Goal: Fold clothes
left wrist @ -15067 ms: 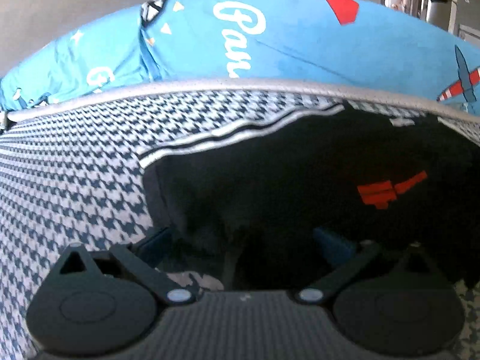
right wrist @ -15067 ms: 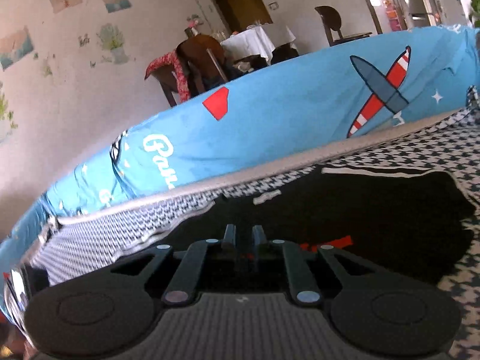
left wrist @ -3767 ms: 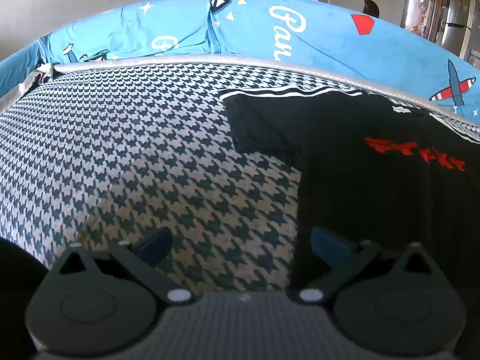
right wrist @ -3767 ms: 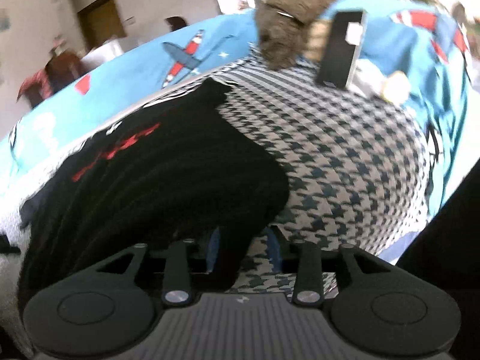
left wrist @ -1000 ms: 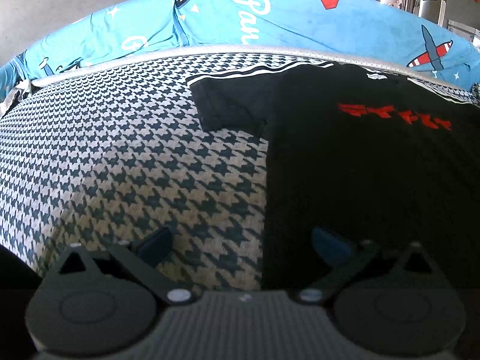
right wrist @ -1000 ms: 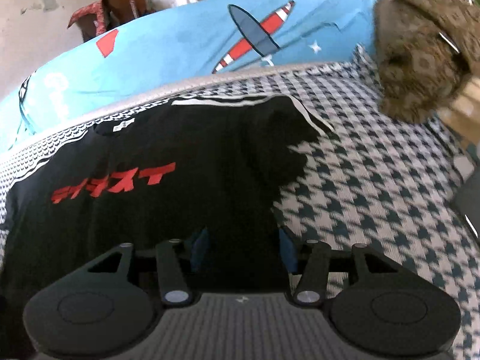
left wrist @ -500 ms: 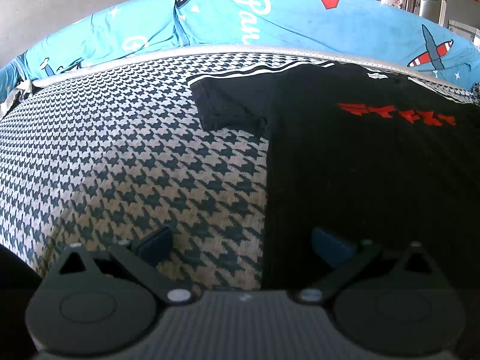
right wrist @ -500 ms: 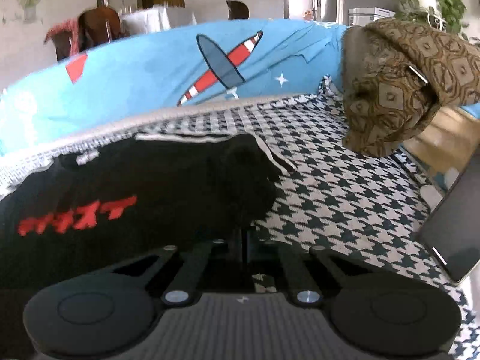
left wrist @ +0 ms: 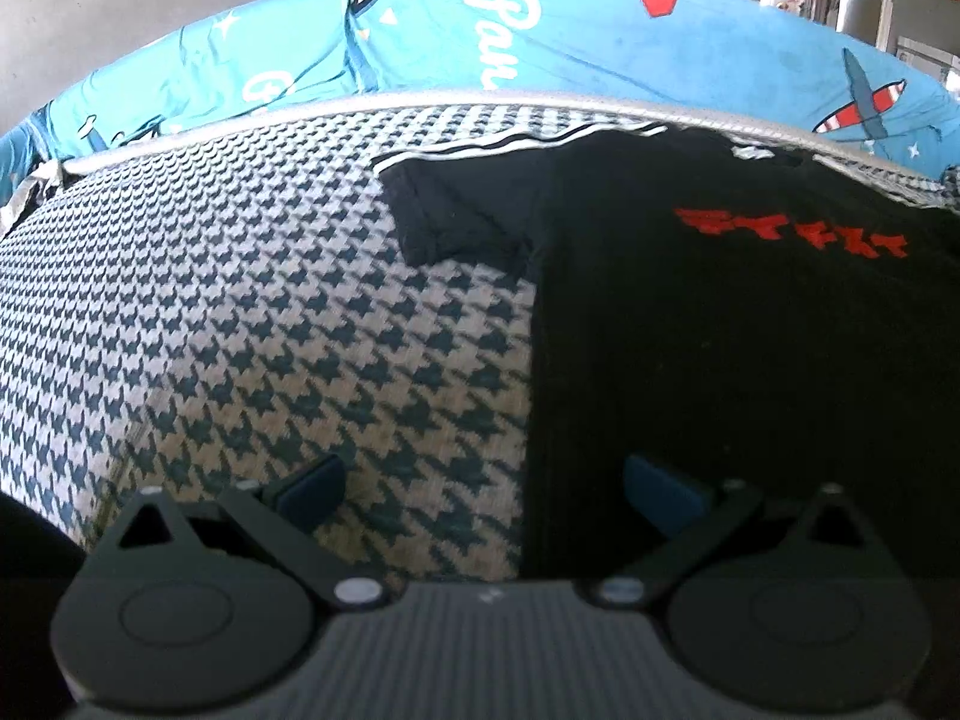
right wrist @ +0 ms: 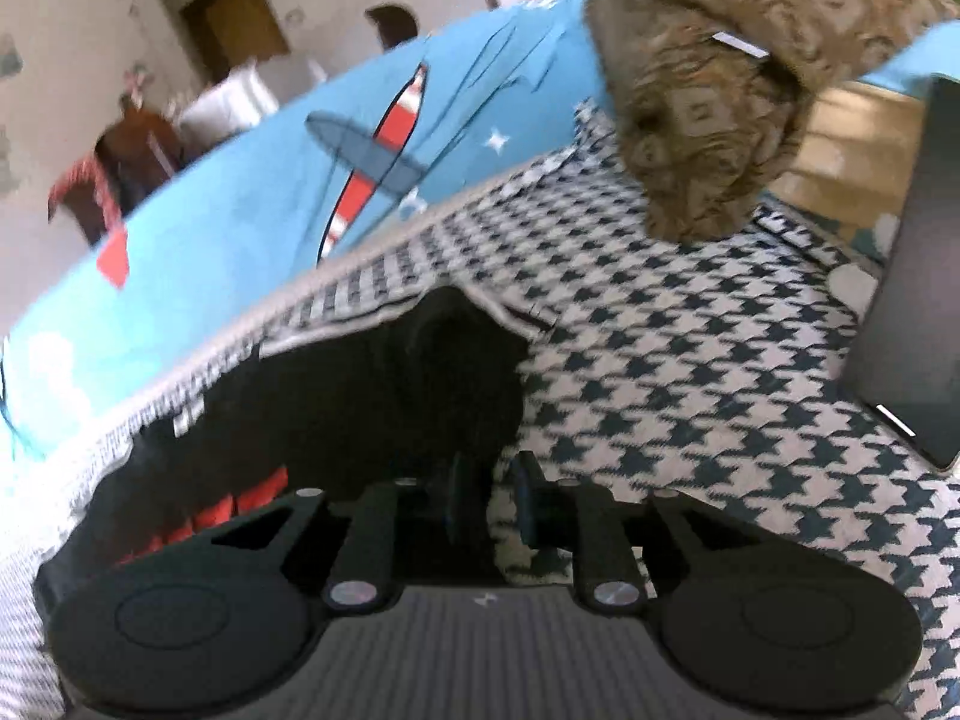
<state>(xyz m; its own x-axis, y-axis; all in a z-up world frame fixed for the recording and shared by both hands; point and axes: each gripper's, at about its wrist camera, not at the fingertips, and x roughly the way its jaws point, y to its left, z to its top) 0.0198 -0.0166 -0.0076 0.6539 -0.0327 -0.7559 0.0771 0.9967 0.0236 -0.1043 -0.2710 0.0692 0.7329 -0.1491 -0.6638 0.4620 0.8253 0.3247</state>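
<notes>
T-shirt [left wrist: 720, 312], black with red lettering, lies spread flat on the houndstooth bed cover [left wrist: 240, 324], its left sleeve out to the side.

Left gripper [left wrist: 480, 486]: fingers spread wide, holding nothing, straddling the shirt's left side edge near the hem.

Right gripper [right wrist: 492, 498]: fingers drawn close with a narrow gap, set at the shirt's right edge below the bunched right sleeve [right wrist: 462, 354]; whether cloth is caught between them cannot be told.

Beyond lie a brown patterned cloth [right wrist: 720, 90] and the blue printed sheet [left wrist: 540, 36].

Risk: a thin pinch could slip on lifting, leaving the fold skewed.

Change: half a second earlier the right fingers were pressed together; the view has since swung right. The left view matches.
</notes>
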